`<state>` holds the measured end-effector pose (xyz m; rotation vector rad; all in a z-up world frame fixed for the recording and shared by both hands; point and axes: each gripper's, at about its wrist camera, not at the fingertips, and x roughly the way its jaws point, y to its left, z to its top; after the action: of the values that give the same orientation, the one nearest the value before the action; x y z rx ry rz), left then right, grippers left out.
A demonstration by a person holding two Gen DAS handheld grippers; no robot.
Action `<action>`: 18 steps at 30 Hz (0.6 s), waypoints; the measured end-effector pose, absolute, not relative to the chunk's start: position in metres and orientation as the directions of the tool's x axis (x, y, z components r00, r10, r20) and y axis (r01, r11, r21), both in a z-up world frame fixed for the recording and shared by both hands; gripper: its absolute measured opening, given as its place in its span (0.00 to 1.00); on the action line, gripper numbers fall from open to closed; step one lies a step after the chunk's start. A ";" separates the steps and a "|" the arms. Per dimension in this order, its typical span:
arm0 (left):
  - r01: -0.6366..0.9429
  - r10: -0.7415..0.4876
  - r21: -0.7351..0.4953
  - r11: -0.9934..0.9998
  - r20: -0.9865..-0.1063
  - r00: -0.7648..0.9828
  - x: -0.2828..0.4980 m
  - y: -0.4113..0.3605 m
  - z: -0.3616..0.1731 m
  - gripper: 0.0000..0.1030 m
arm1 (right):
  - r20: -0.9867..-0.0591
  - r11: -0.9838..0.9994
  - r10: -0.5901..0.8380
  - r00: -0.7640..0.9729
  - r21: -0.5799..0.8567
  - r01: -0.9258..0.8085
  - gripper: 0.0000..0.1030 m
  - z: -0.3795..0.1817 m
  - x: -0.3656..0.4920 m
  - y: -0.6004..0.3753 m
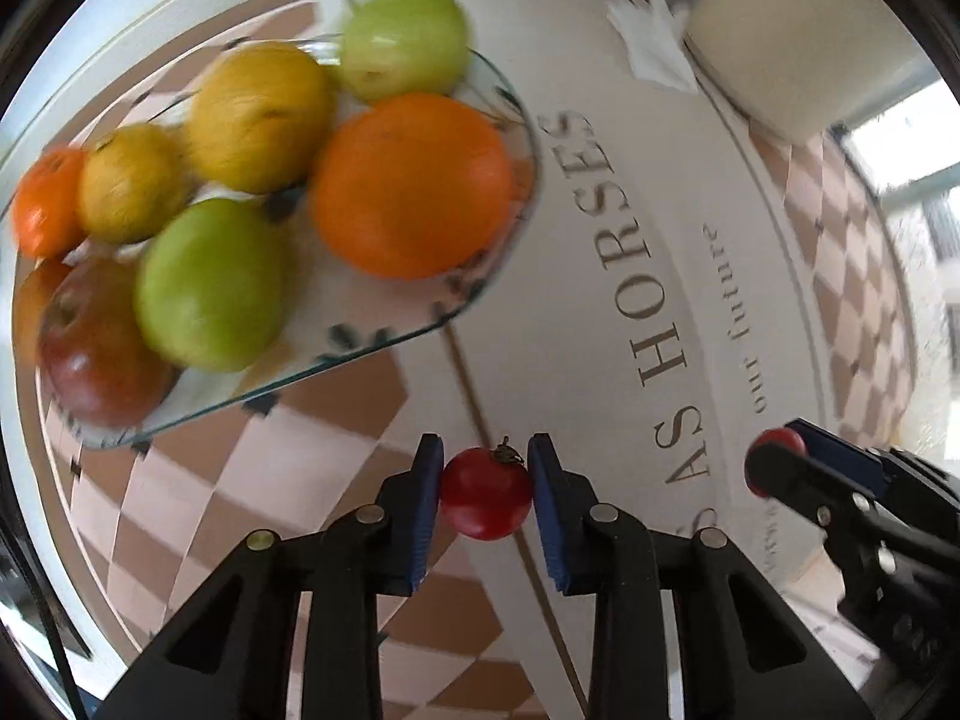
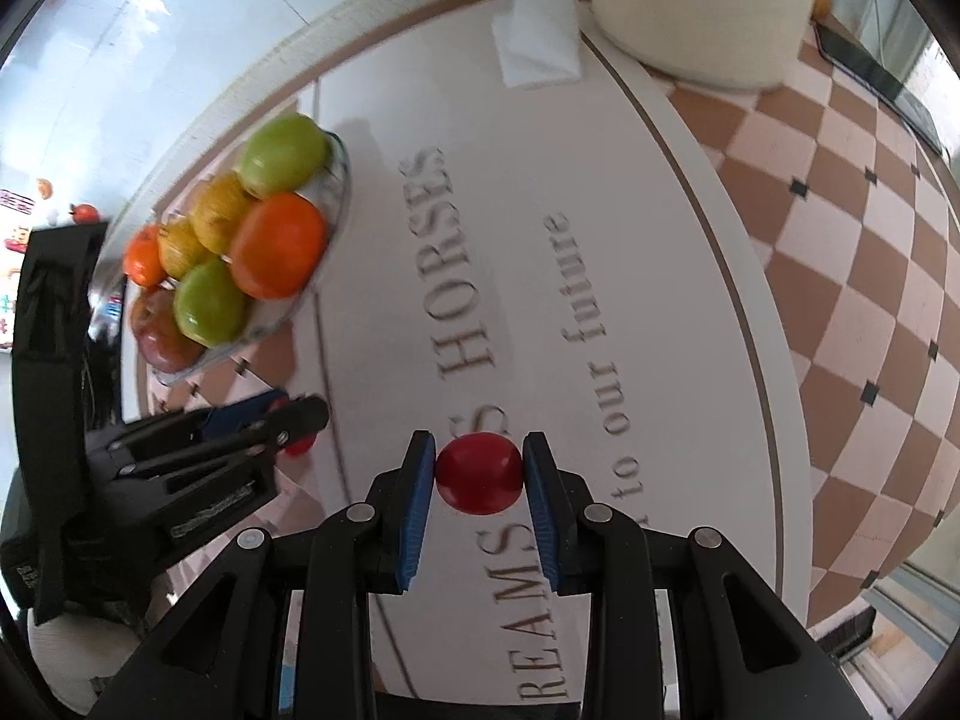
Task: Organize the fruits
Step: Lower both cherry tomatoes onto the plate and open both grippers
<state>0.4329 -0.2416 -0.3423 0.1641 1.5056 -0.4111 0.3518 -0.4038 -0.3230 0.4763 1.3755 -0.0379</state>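
Now the left gripper (image 1: 486, 495) is clamped on a small red tomato (image 1: 486, 493), stem end up toward one pad. The right gripper (image 2: 479, 471) is clamped on another red tomato (image 2: 479, 473) too. Both sit low over the desk (image 2: 600, 210) with the printed words. The glass plate (image 1: 504, 276) full of apples and oranges lies ahead and to the left of both grippers, and the left gripper is nearer to it. I think the plate's near edge still has some room, and the desk between lies open.
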 end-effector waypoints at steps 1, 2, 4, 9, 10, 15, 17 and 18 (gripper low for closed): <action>0.338 -0.176 -0.161 0.927 -0.984 0.015 0.435 -0.231 -0.336 0.26 | -0.940 0.901 0.259 0.223 0.318 0.294 0.32 -0.319 0.356 -0.402; 0.304 -0.201 -0.188 0.934 -0.979 0.013 0.439 -0.219 -0.327 0.26 | -0.933 0.895 0.273 0.233 0.335 0.294 0.32 -0.318 0.356 -0.402; 0.243 -0.242 -0.231 0.942 -0.970 0.016 0.449 -0.200 -0.313 0.26 | -0.915 0.876 0.316 0.249 0.383 0.294 0.32 -0.316 0.365 -0.401; 0.164 -0.309 -0.298 0.941 -0.950 0.047 0.467 -0.166 -0.279 0.26 | -0.843 0.783 0.452 0.293 0.532 0.323 0.32 -0.324 0.390 -0.391; 0.147 -0.325 -0.314 0.938 -0.944 0.054 0.474 -0.162 -0.272 0.26 | -0.828 0.766 0.471 0.303 0.555 0.325 0.32 -0.326 0.397 -0.390; 0.092 -0.379 -0.375 0.923 -0.925 0.035 0.496 -0.155 -0.265 0.26 | -0.775 0.703 0.539 0.329 0.629 0.331 0.32 -0.333 0.427 -0.386; 0.067 -0.396 -0.394 0.917 -0.918 0.009 0.506 -0.152 -0.269 0.26 | -0.754 0.681 0.572 0.321 0.656 0.326 0.32 -0.339 0.436 -0.381; 0.062 -0.397 -0.396 0.916 -0.918 0.001 0.507 -0.155 -0.273 0.26 | -0.748 0.672 0.582 0.320 0.663 0.328 0.32 -0.342 0.438 -0.378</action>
<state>0.5070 -0.1550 -0.2725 -0.2719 1.5335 -0.3669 0.4384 -0.3777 -0.3421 0.8759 1.2790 0.1981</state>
